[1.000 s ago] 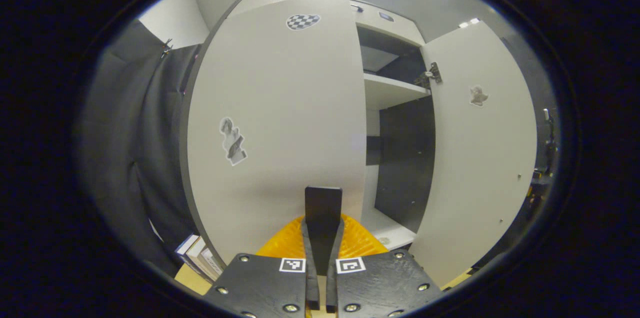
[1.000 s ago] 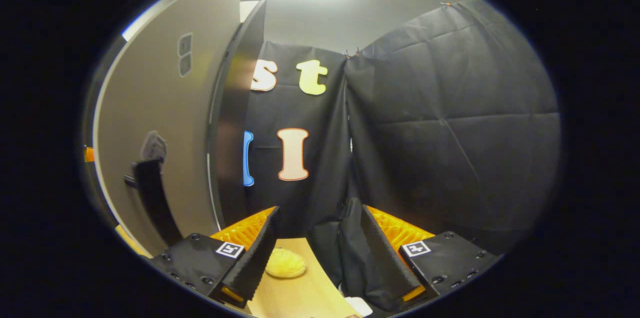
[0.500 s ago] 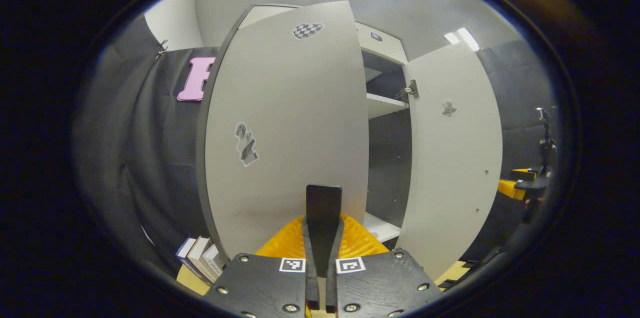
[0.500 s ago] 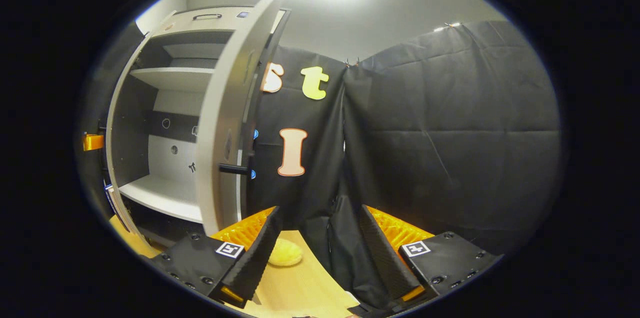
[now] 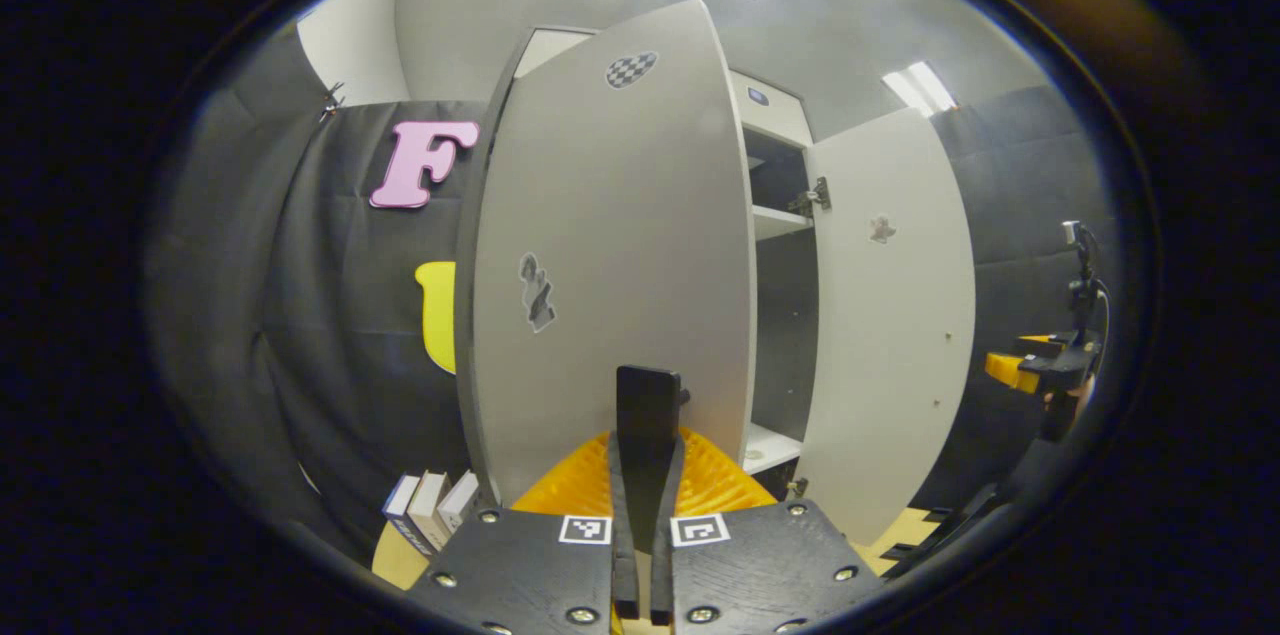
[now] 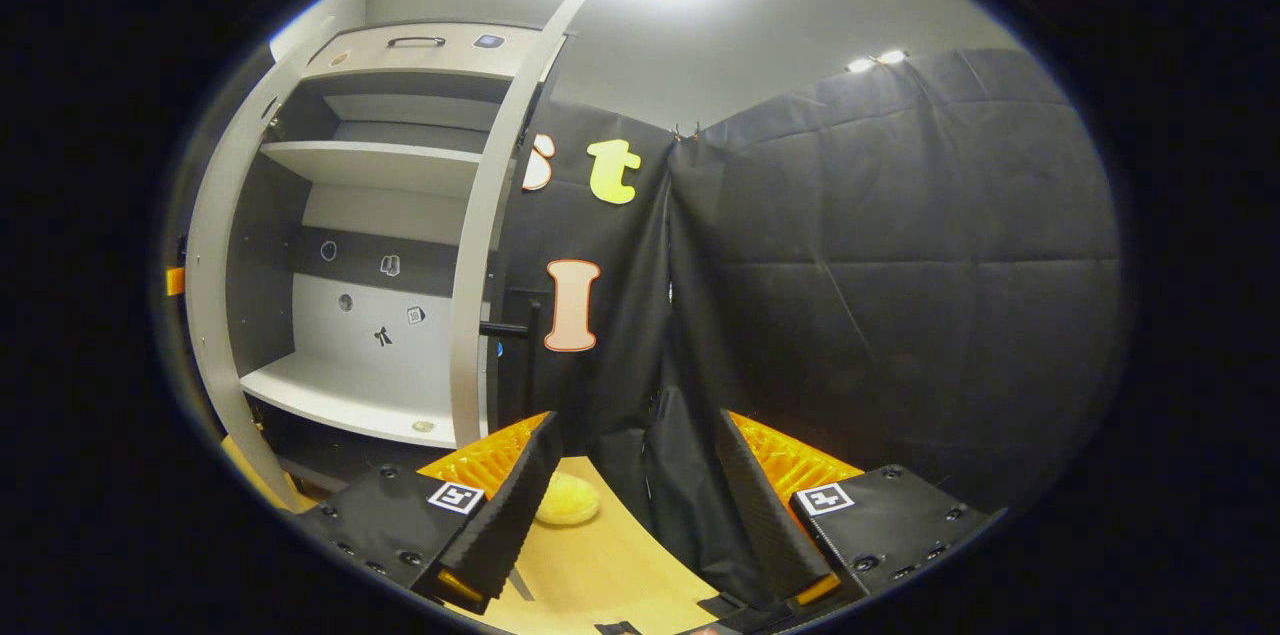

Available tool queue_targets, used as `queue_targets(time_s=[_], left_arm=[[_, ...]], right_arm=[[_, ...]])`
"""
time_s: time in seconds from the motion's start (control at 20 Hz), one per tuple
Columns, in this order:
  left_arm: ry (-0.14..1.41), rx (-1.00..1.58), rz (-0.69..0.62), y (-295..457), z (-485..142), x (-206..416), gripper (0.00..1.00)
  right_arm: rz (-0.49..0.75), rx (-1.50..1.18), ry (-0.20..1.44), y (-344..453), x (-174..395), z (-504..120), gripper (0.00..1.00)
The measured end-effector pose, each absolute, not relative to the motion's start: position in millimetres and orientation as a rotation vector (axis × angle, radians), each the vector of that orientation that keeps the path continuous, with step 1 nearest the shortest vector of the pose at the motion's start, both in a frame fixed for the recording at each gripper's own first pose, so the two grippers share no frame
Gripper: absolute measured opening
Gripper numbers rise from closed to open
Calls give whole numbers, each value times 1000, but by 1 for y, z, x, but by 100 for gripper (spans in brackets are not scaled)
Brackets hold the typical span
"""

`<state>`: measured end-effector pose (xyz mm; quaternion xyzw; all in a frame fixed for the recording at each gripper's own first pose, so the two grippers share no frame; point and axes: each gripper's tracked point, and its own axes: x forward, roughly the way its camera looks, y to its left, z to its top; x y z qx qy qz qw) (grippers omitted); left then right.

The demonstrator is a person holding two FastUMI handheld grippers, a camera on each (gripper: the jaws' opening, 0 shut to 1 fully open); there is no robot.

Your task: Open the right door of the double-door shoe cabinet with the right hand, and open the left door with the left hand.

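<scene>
Shoe cabinet (image 6: 380,205): stands upright on the wooden tabletop (image 6: 590,565), pale grey, both doors swung out; inner shelves (image 6: 370,160) run level across the opening.
Left door (image 5: 620,255): long axis vertical, outer face turned toward the left gripper view, free edge to the right of that view; carries a checkered sticker (image 5: 630,69) near the top and a second sticker (image 5: 537,291) at mid height.
Left door handle (image 5: 648,425): black bar, upright, near the door's lower free edge.
Left tongs (image 5: 640,525): fingers pressed together on the left door handle, directly in front of and below the door's face.
Right door (image 5: 890,315): long axis vertical, inner face and hinge (image 5: 812,199) showing in the left gripper view; seen nearly edge-on in the right gripper view (image 6: 485,245), its black handle (image 6: 505,327) pointing right.
Right tongs (image 6: 630,505): fingers spread wide with nothing between them, well apart from the right door, which stands up and to their left (they also show small and orange at the far right of the left gripper view (image 5: 1040,370)).
Change since a second ago: left door has swung further open, uncovering more booth wall to its left; the right gripper view has turned from the right door's face to the cabinet interior.
Other items: books (image 5: 432,505) on the tabletop at the left door's foot; a yellow rounded object (image 6: 568,499) on the tabletop beside the right tongs' left finger.
</scene>
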<state>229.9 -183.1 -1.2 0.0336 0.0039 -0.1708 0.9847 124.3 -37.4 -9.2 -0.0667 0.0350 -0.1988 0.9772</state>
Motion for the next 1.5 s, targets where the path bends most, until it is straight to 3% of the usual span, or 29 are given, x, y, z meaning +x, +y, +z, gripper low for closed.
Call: queue_targets(time_s=[0.55, 1.05, 1.15, 1.5], left_arm=[[-33, 110, -227, -164, 13, 230, 6], [7, 29, -50, -60, 1, 228, 1], [2, -49, -105, -78, 1, 229, 1], [64, 75, 3, -68, -12, 226, 1]], right_arm=[[-388, -52, 72, -28, 133, -9, 97], [-336, -12, 80, -5, 142, -8, 97], [-327, -9, 96, -2, 138, -10, 98], [-244, -47, 81, 19, 133, 9, 97]])
